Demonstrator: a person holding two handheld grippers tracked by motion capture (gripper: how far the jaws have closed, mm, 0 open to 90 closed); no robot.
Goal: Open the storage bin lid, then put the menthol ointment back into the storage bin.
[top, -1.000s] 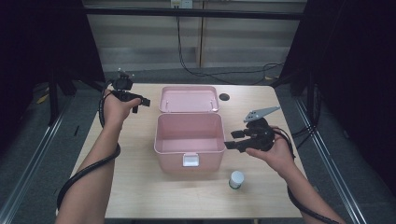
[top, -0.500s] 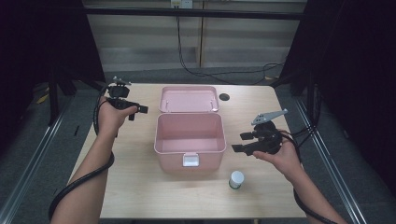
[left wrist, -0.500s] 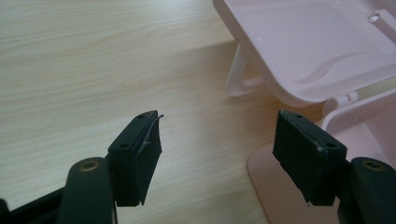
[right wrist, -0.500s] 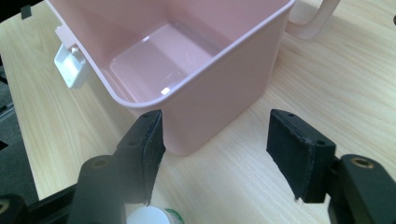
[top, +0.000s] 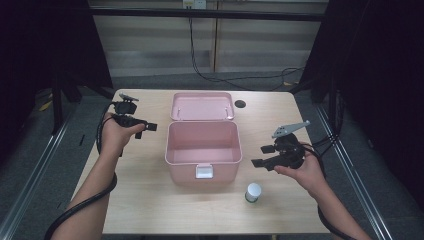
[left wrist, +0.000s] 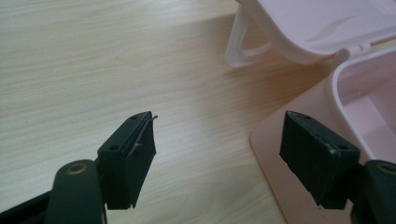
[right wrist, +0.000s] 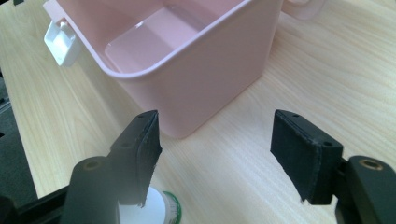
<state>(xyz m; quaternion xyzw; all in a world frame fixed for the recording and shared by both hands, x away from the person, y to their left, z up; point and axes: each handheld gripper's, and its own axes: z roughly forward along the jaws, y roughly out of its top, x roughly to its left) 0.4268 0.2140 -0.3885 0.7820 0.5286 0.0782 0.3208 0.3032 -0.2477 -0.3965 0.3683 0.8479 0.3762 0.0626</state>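
Note:
A pink plastic box (top: 185, 172) stands open at the table's middle, empty, with its lid (top: 201, 105) laid back behind it and a white latch (top: 204, 171) on the front. My left gripper (top: 145, 131) hovers to the left of the box, open with nothing between its jaws. My right gripper (top: 262, 155) hovers to the right of the box, also open and empty. Both pairs of jaws have just been opening. In the left gripper view the left gripper (left wrist: 218, 123) faces the box's corner (left wrist: 369, 93) and the lid (left wrist: 308, 28). In the right gripper view the right gripper (right wrist: 215, 123) faces the box's wall (right wrist: 210, 79).
A small white-capped jar (top: 253, 192) stands near the front edge, right of the box, and the jar (right wrist: 156, 210) sits just below my right gripper's left jaw. A dark round hole (top: 240, 104) marks the table behind the lid. Bare wood lies on both sides of the box.
My left hand has drawn back toward the near side and sunk a little. My right hand has shifted right, away from the box. Both pairs of jaws stand wider.

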